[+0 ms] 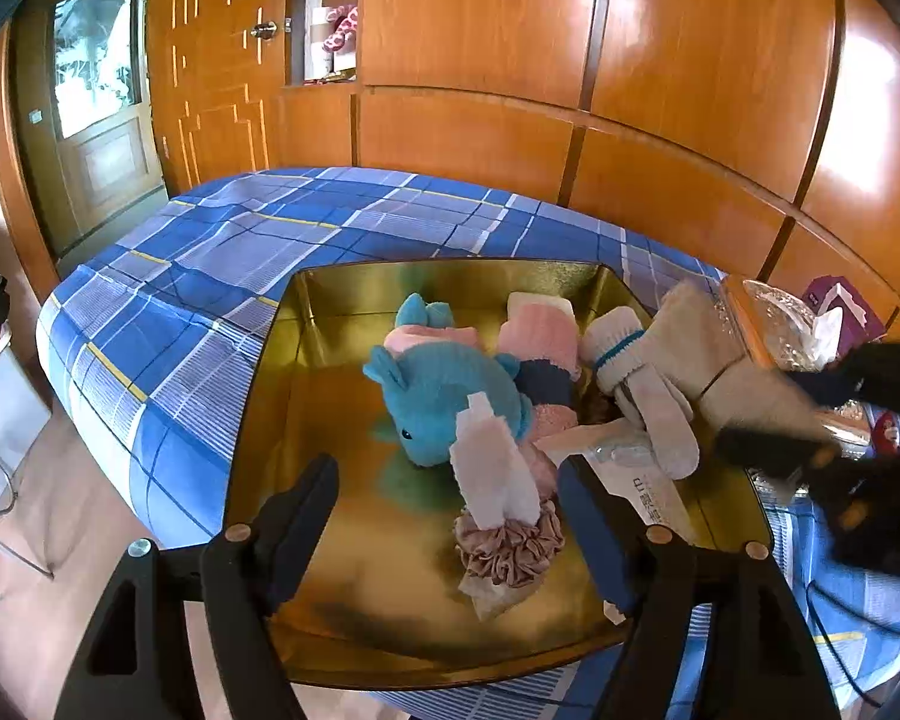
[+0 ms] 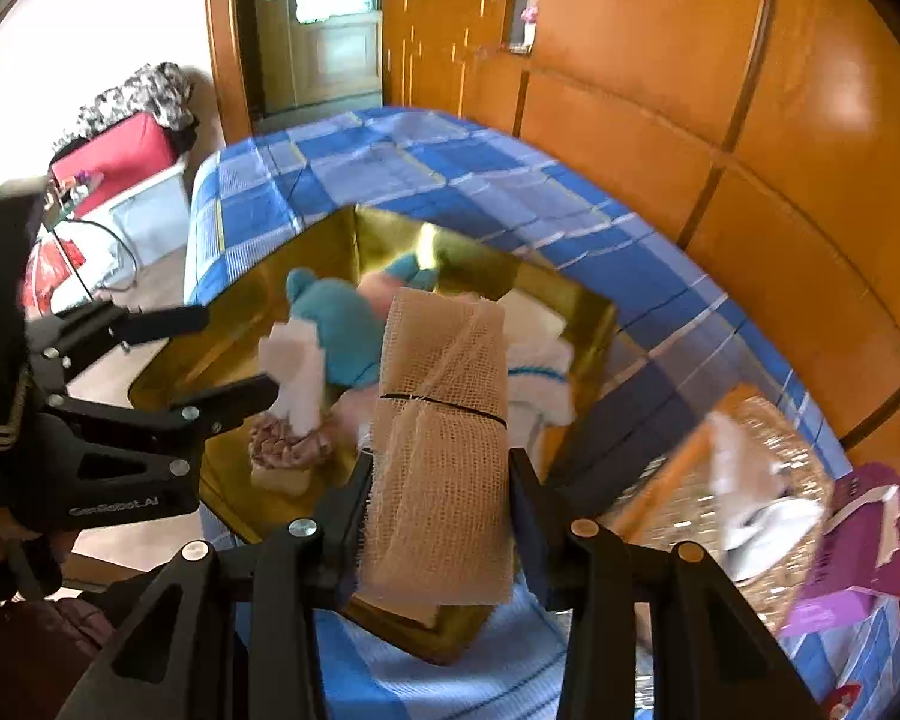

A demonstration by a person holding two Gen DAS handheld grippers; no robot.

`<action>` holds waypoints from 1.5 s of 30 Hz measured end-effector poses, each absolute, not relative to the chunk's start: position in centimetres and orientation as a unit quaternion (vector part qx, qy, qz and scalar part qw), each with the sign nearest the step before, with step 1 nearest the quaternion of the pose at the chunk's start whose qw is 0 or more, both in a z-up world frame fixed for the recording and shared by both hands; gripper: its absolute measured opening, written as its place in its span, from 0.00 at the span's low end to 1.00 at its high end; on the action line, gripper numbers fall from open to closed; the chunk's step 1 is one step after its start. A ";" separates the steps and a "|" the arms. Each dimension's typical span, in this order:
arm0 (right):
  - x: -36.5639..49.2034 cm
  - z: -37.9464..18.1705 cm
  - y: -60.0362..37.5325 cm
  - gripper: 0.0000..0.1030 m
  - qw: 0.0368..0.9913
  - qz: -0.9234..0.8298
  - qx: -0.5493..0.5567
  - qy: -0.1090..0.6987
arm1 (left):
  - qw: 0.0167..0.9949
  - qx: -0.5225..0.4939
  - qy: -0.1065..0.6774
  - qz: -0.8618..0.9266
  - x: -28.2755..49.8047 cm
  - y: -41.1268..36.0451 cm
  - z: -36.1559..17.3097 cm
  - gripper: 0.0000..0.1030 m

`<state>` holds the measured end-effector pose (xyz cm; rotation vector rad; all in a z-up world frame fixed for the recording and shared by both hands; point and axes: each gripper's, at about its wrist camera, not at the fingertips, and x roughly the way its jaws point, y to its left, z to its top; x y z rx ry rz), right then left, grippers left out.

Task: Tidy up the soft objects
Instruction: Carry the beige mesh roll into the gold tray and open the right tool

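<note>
Beige gauze, a folded bundle [image 2: 441, 450] bound by a thin dark band, sits pinched between the fingers of the right gripper [image 2: 444, 474], held above the near right edge of the gold tin [image 2: 594, 306] on a blue plaid bed [image 2: 426, 168]. Seen from the left wrist, the bundle hangs over the tin's right rim, motion-blurred. Already lying in the tin are a blue plush toy [image 1: 444, 402], a white sock with a blue stripe [image 1: 636, 384], pink and white folded cloths [image 1: 540, 330], a mauve scrunchie [image 1: 510, 546] and a sealed packet [image 1: 636, 474]. The left gripper [image 1: 444, 516] hovers over the tin's near side, fingers spread wide and holding nothing. On the bed to the right of the tin lie a glittery wrapped box [image 2: 714, 492] with tissue on it and a torn purple carton [image 2: 858, 546]; whether either belongs to the sorting cannot be told. The job looks well advanced: most soft items appear gathered, and the gauze has not yet been released into the tin.
</note>
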<state>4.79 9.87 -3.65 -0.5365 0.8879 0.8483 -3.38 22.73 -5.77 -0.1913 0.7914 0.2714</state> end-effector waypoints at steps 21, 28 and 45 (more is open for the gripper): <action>6.7 -9.8 13.9 0.40 0.779 0.350 -0.219 0.472 | 0.903 -0.101 0.390 0.148 -3.3 23.8 -6.6 0.75; 6.6 -9.9 13.4 0.41 0.778 0.355 -0.200 0.479 | 0.904 -0.104 0.383 0.158 -3.5 24.1 -6.4 0.75; 6.0 -6.1 9.0 0.60 0.801 0.373 -0.103 0.457 | 0.904 -0.119 0.370 0.180 -3.8 25.6 -6.0 0.78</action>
